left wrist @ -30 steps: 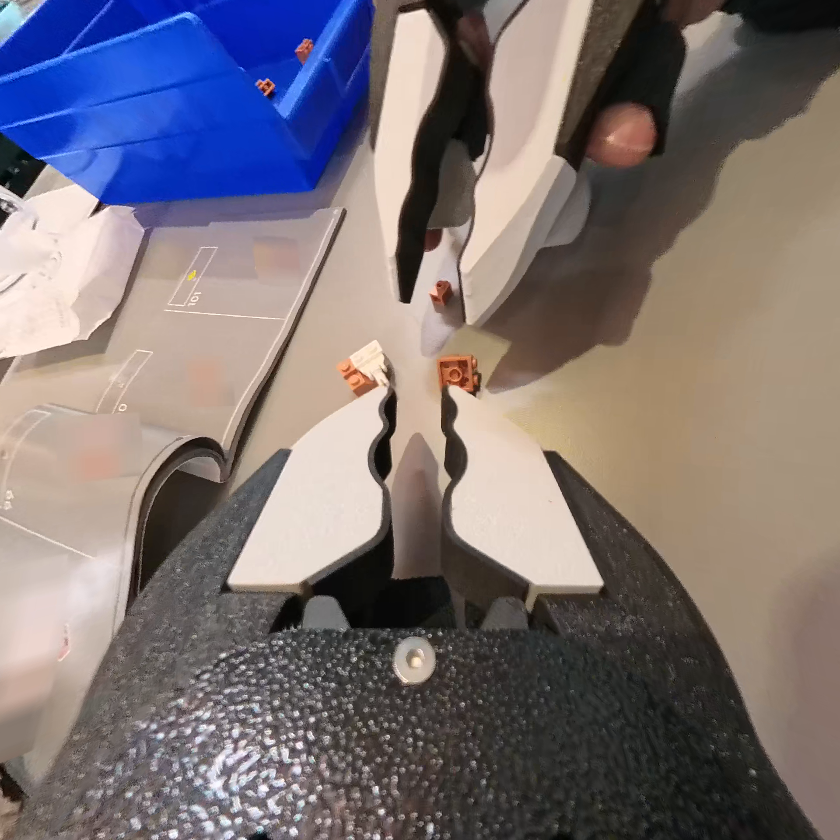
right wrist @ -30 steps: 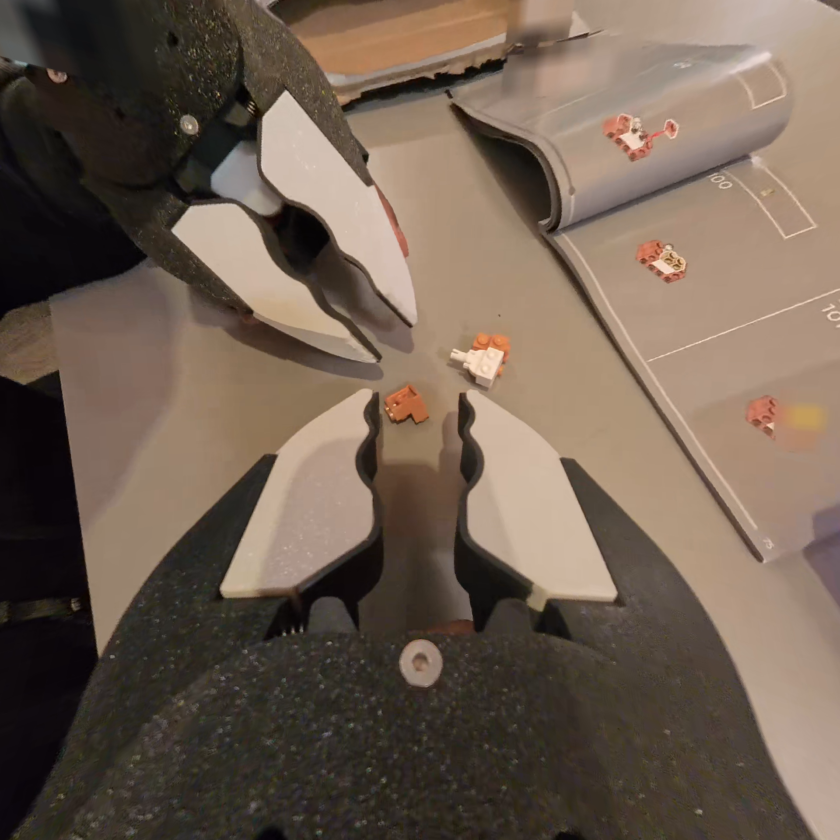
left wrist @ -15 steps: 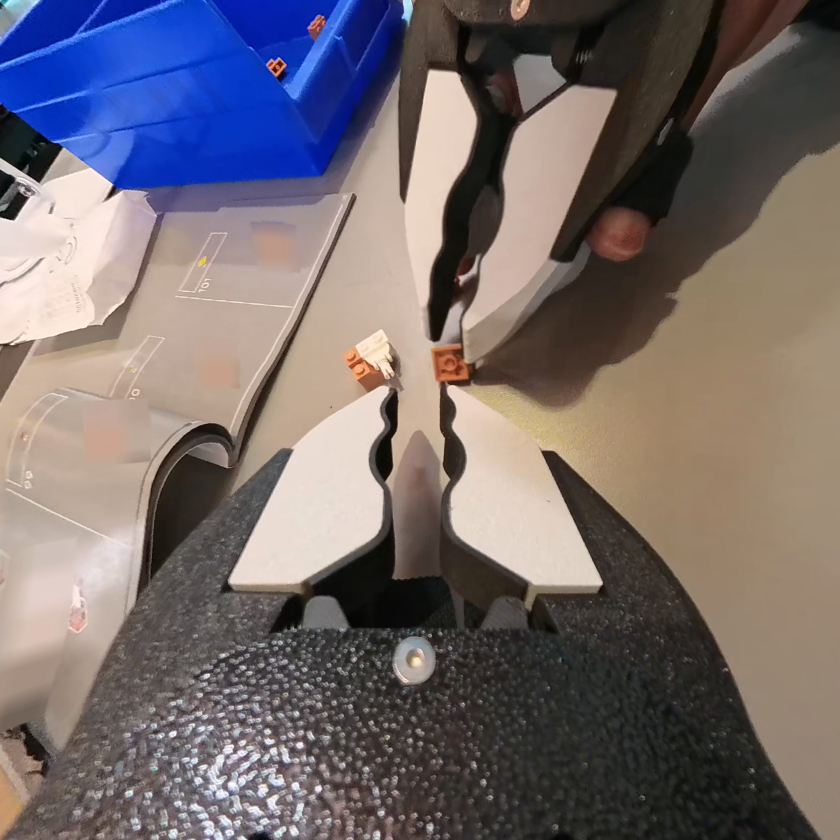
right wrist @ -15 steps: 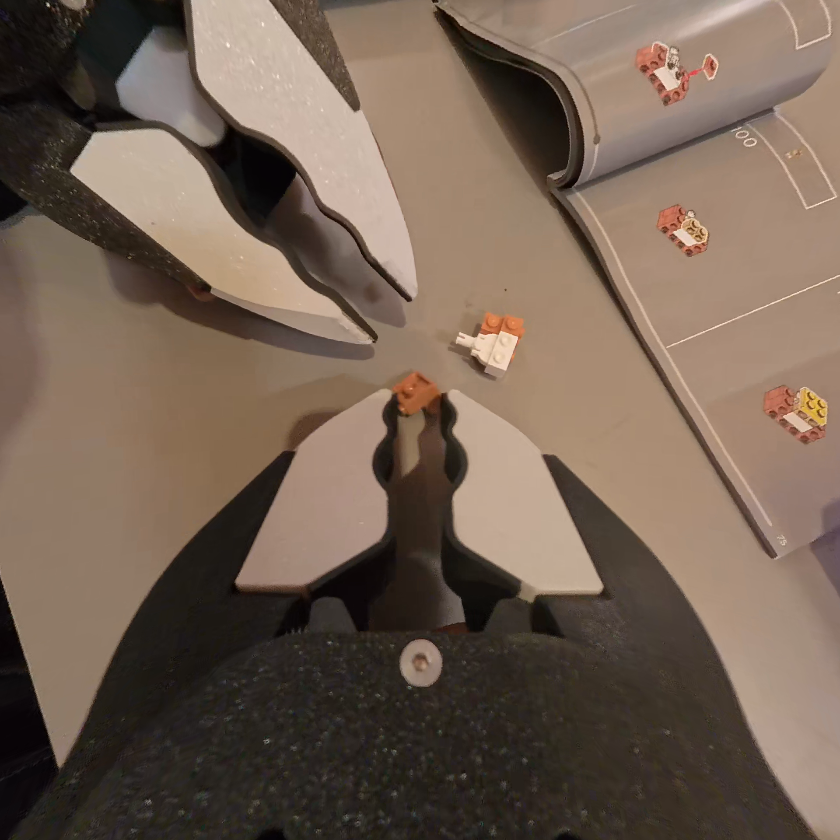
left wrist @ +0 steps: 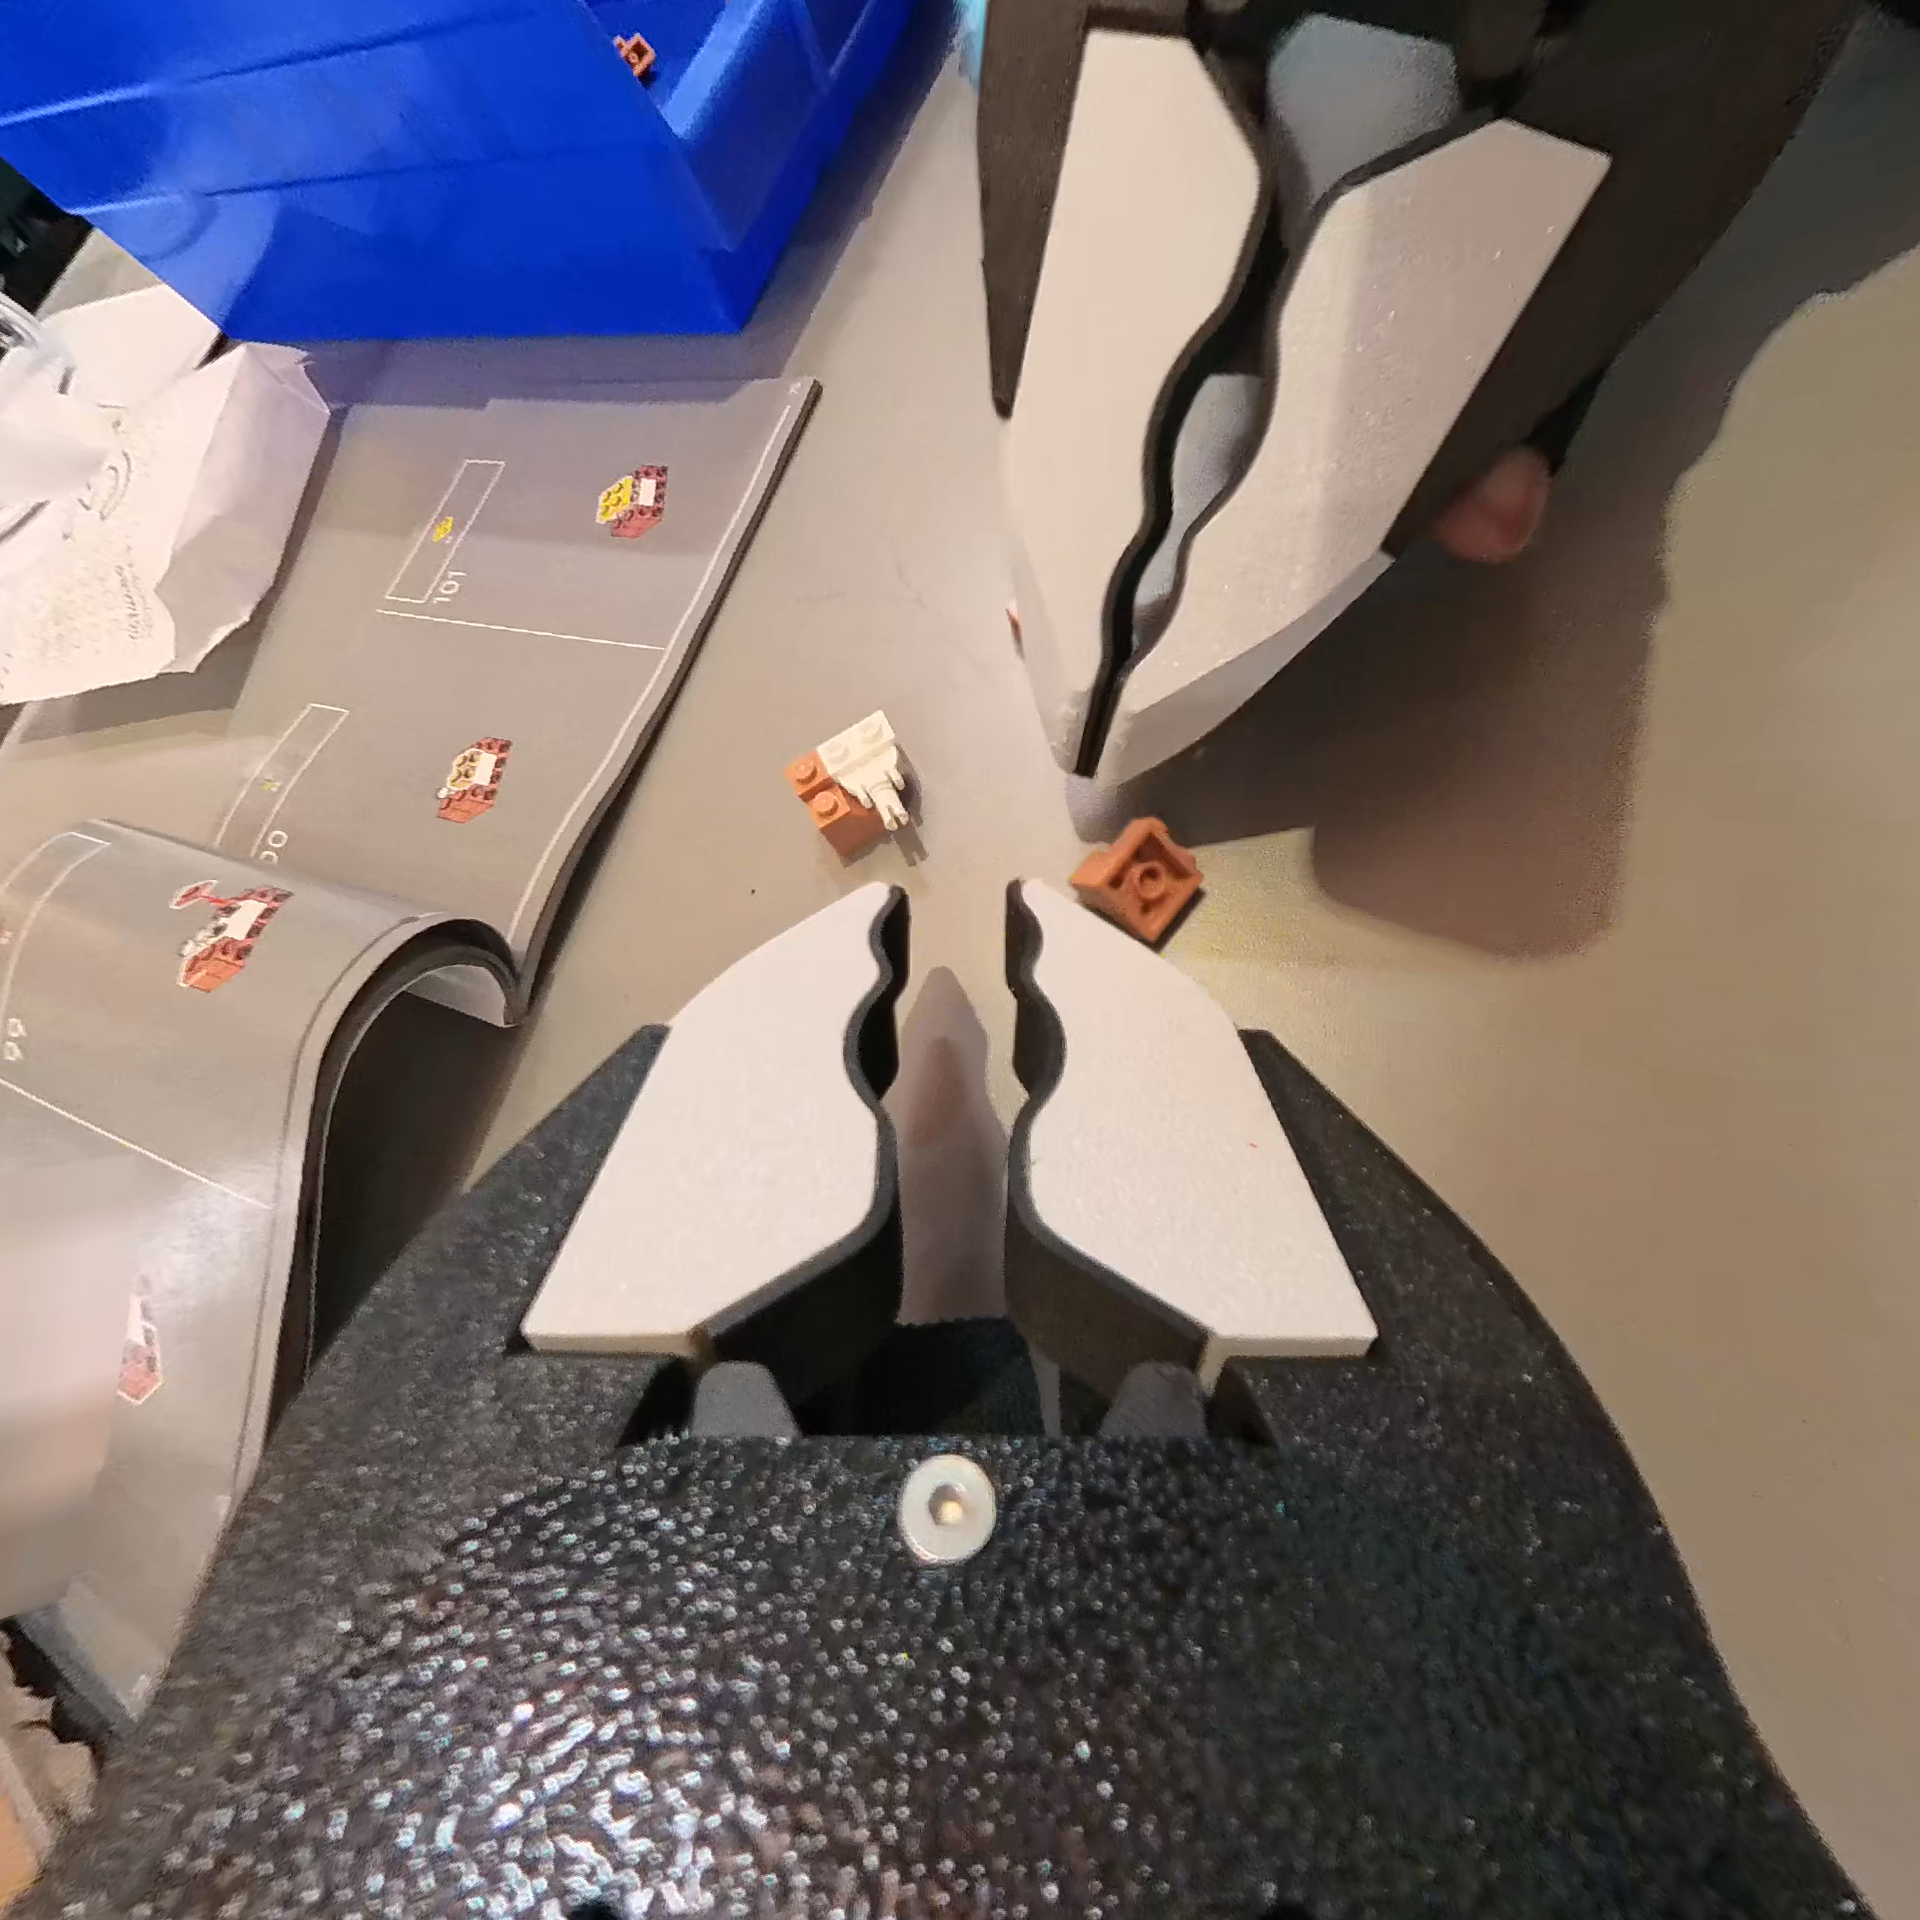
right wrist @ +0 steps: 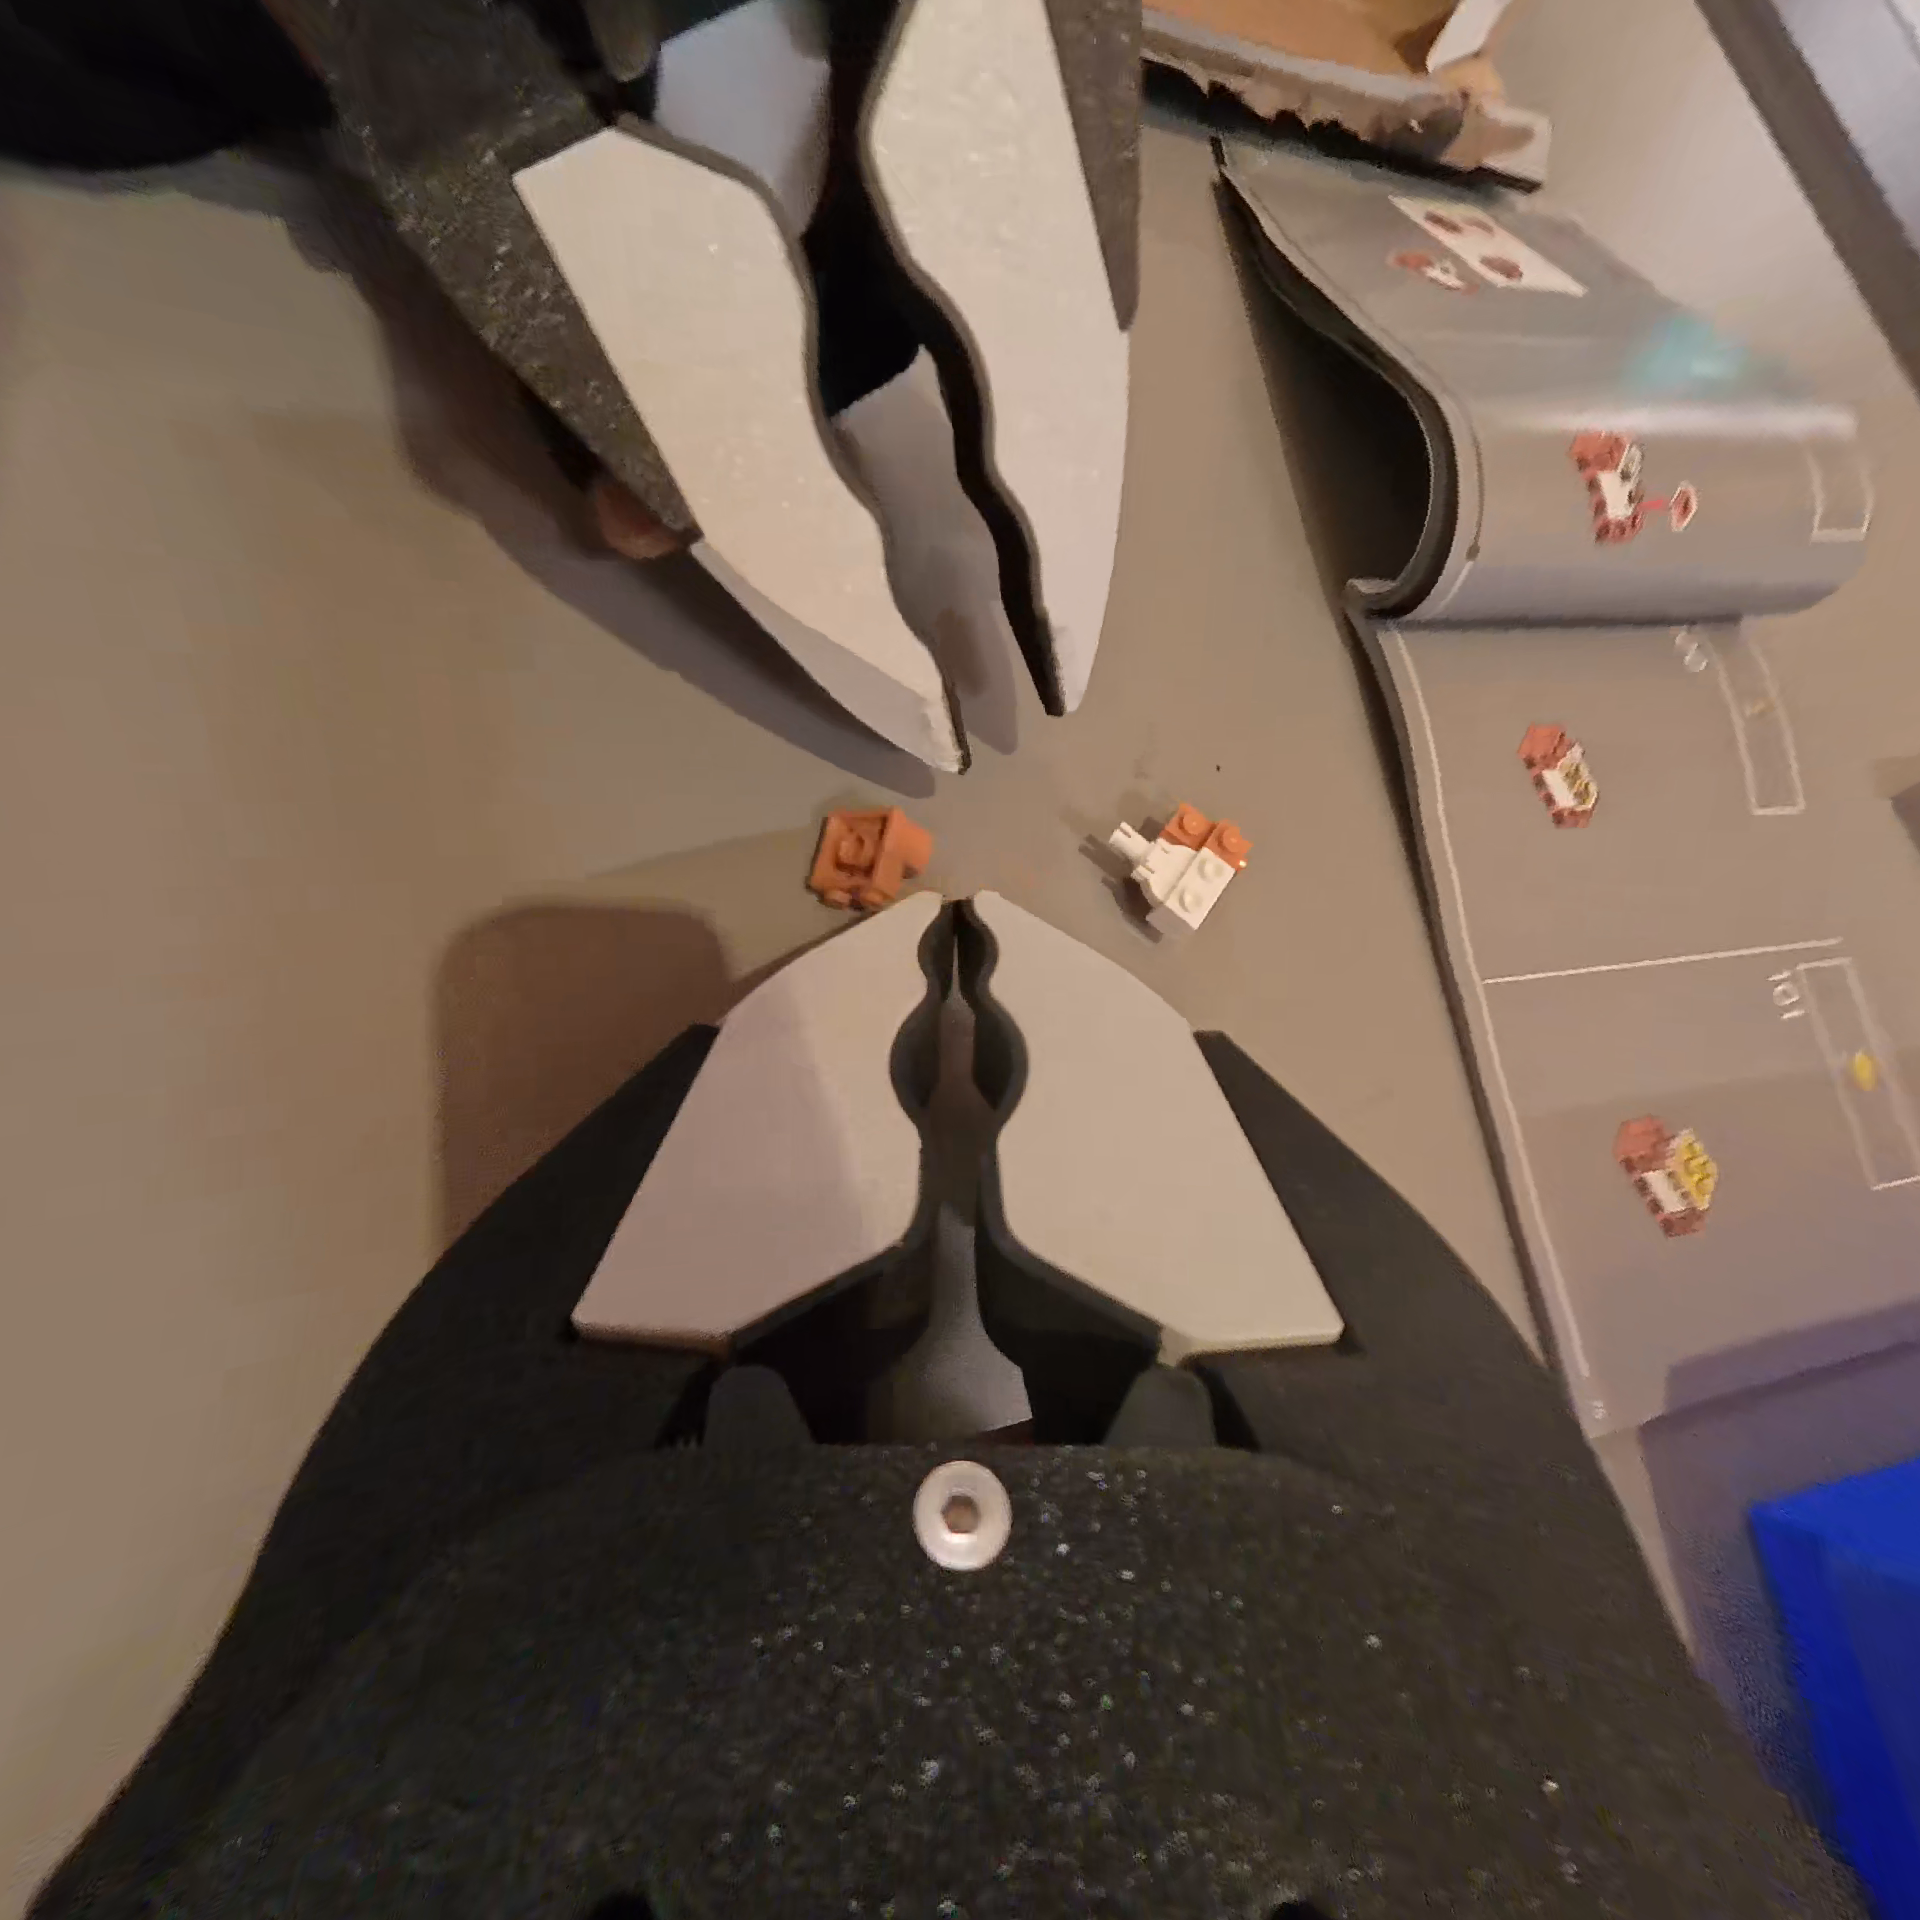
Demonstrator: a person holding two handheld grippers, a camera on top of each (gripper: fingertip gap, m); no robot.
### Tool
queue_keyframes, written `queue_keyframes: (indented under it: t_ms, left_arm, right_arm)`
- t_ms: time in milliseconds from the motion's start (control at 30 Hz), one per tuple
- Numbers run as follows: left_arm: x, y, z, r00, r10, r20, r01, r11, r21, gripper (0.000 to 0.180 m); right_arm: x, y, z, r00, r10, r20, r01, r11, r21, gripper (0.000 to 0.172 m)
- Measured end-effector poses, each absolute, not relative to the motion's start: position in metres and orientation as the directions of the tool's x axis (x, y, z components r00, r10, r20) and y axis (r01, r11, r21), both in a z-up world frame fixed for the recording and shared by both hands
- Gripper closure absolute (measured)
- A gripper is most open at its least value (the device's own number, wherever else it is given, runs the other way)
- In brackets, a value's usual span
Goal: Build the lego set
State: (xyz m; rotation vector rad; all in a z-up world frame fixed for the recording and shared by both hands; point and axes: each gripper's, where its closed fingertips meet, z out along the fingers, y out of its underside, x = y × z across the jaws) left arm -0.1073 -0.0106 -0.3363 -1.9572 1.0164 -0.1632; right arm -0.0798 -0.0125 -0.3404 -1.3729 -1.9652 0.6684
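While the right gripper (right wrist: 957, 906) sat closed on nothing beside the loose orange brick (right wrist: 868, 855), left gripper (left wrist: 954, 896) hovered narrowly open — empty.

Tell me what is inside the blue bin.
In the left wrist view, the blue bin shows one small orange-brown brick on its inner ledge. Most of its interior is hidden by its near wall and the picture's edge.
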Motion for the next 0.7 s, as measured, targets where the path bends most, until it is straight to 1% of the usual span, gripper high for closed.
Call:
queue_keyframes:
  t_ms: [100,167,267,433,500,567,633,700]
  left_arm:
    - [-0.108,-0.012,-0.337,0.657,-0.712,-0.247,-0.583,-0.273,-0.765,0.163]
    - [-0.110,-0.012,-0.337,0.664,-0.711,-0.232,-0.575,-0.288,-0.766,0.163]
    - [-0.114,-0.012,-0.337,0.684,-0.699,-0.208,-0.557,-0.316,-0.768,0.163]
    - [-0.117,-0.012,-0.334,0.694,-0.690,-0.208,-0.550,-0.321,-0.771,0.164]
    - [-0.117,-0.013,-0.334,0.693,-0.690,-0.211,-0.552,-0.319,-0.770,0.164]
    - [-0.117,-0.014,-0.334,0.691,-0.693,-0.207,-0.552,-0.319,-0.770,0.164]
    - [-0.115,-0.015,-0.335,0.687,-0.697,-0.204,-0.553,-0.320,-0.769,0.163]
    - [-0.114,-0.016,-0.335,0.682,-0.702,-0.203,-0.556,-0.319,-0.767,0.163]
  right_arm:
    - [-0.078,-0.014,-0.339,-0.291,0.928,0.234,0.596,0.367,-0.714,0.170]
    - [-0.076,-0.015,-0.336,-0.294,0.934,0.205,0.594,0.346,-0.726,0.162]
    - [-0.076,-0.017,-0.337,-0.279,0.955,0.098,0.628,0.258,-0.734,0.153]
    - [-0.082,-0.028,-0.343,-0.206,0.976,-0.066,0.702,0.101,-0.705,0.147]
    - [-0.084,-0.030,-0.344,-0.184,0.981,-0.067,0.716,0.087,-0.693,0.147]
    - [-0.084,-0.030,-0.347,-0.163,0.985,-0.050,0.736,0.088,-0.671,0.151]
    - [-0.084,-0.030,-0.351,-0.169,0.986,0.002,0.747,0.129,-0.652,0.160]
    - [-0.085,-0.030,-0.355,-0.181,0.982,0.054,0.748,0.173,-0.641,0.164]
